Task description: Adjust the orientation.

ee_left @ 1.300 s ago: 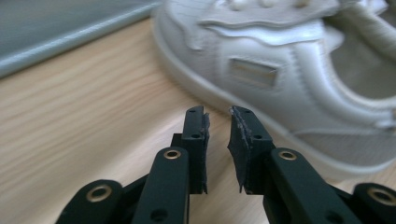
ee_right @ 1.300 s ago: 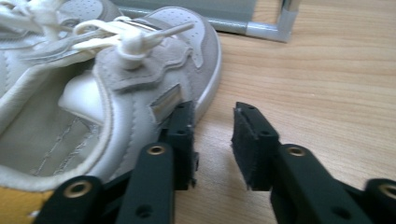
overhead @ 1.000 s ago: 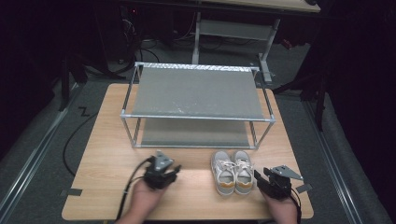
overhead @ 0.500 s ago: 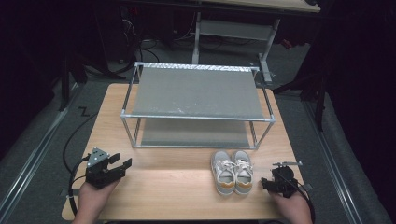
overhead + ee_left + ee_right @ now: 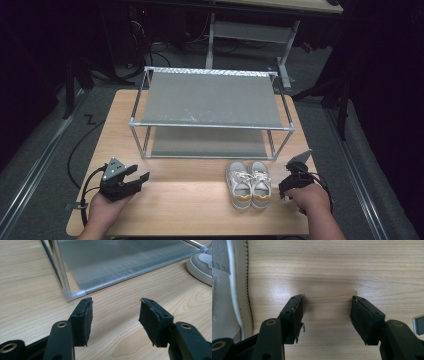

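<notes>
I am holding the left gripper [image 5: 136, 181] low over the bench [image 5: 200, 200], its fingers [image 5: 83, 320] spread with nothing between them. Its own view is looking across bare wood: just beyond the fingertips stands the near corner post of the rack [image 5: 65, 287], with the grey lower shelf running off behind it, and the toe of one shoe [image 5: 200, 265] is peeking in well off to the far right of the fingers. The high view is showing what that view cannot: the rack [image 5: 210, 100] has two grey tiers, and the shoes [image 5: 249, 184] are a pair, side by side, just in front of the rack's right half and well apart from the left fingers.

I am holding the right gripper [image 5: 289, 186] just beside the pair, on their right. Its fingers [image 5: 294, 315] are also spread and empty, pointing down at bare bench [image 5: 337, 270]. In the right gripper view the white sole edge and stitching of the nearer shoe [image 5: 227, 295] are lying close to the left of the left finger, not touching it; from above I cannot tell that gap.
</notes>
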A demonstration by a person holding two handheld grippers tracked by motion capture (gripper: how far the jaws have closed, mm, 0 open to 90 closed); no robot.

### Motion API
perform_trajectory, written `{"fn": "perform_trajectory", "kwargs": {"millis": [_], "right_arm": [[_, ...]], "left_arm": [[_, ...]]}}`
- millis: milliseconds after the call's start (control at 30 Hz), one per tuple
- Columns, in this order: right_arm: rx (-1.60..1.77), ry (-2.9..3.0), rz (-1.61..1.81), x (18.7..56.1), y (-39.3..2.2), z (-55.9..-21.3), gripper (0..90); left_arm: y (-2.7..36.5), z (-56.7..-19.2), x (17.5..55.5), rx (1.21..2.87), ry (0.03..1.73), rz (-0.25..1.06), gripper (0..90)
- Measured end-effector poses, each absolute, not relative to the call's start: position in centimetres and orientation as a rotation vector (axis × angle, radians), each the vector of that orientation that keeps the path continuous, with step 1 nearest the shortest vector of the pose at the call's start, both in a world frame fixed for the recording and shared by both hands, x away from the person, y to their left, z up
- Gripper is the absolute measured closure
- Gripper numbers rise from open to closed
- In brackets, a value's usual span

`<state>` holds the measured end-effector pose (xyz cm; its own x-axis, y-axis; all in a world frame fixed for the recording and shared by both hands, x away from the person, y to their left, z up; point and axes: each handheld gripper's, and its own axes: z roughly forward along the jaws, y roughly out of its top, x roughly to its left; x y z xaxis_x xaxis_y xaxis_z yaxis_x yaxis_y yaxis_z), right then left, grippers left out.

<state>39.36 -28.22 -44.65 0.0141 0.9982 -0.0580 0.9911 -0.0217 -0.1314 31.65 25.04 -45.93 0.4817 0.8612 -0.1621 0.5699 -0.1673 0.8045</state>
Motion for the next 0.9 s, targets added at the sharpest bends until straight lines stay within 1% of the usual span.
{"fn": "perform_trajectory", "kwargs": {"millis": [33,100,200,233,267,367,400,433,467,567,667,733,800,867,900], "right_arm": [[-2.206,-2.154,0.204,39.3,-28.1,-44.6,47.2],[-2.195,-2.191,0.221,39.2,-27.7,-44.5,50.3],[-2.179,-2.210,0.236,39.0,-27.0,-44.1,49.7],[-2.169,-2.203,0.204,38.9,-26.3,-42.9,50.3],[-2.169,-2.203,0.204,38.9,-26.3,-42.9,50.3],[-2.156,-2.230,0.179,38.9,-25.3,-40.6,52.7],[-2.160,-2.229,0.168,38.8,-24.5,-39.0,52.9],[-2.160,-2.229,0.168,38.8,-24.5,-39.0,52.9],[-2.158,-2.238,0.154,38.8,-23.8,-37.8,52.8],[-2.144,-2.229,0.138,38.7,-22.4,-36.3,52.3],[-2.119,-2.239,0.135,38.7,-21.3,-35.7,52.1],[-2.080,-2.248,0.135,38.7,-19.4,-35.4,52.1],[-2.064,-2.255,0.143,38.7,-18.8,-35.5,52.3],[-2.018,-2.275,0.151,38.7,-17.0,-36.3,53.7],[-2.018,-2.275,0.151,38.7,-17.0,-36.3,53.7]], "left_arm": [[25.0,-46.0,31.6,1.859,1.196,0.420,44.3],[25.1,-46.0,31.6,1.858,1.199,0.418,44.1],[25.1,-46.0,31.6,1.857,1.204,0.418,44.1],[25.2,-46.1,31.6,1.855,1.212,0.420,44.1],[25.2,-46.1,31.6,1.855,1.212,0.420,44.1],[25.4,-46.1,31.4,1.845,1.227,0.416,44.1],[25.4,-46.1,31.4,1.841,1.232,0.416,44.1],[25.5,-46.1,31.3,1.841,1.233,0.415,44.1],[25.5,-46.1,31.3,1.841,1.235,0.417,44.1],[25.5,-46.2,31.4,1.844,1.238,0.415,44.1],[25.5,-46.3,31.4,1.849,1.236,0.413,44.0],[25.4,-46.3,31.5,1.854,1.234,0.414,44.0],[25.4,-46.3,31.5,1.854,1.234,0.413,44.0],[25.4,-46.3,31.5,1.854,1.234,0.414,44.0],[25.4,-46.3,31.5,1.854,1.234,0.414,43.9]]}}
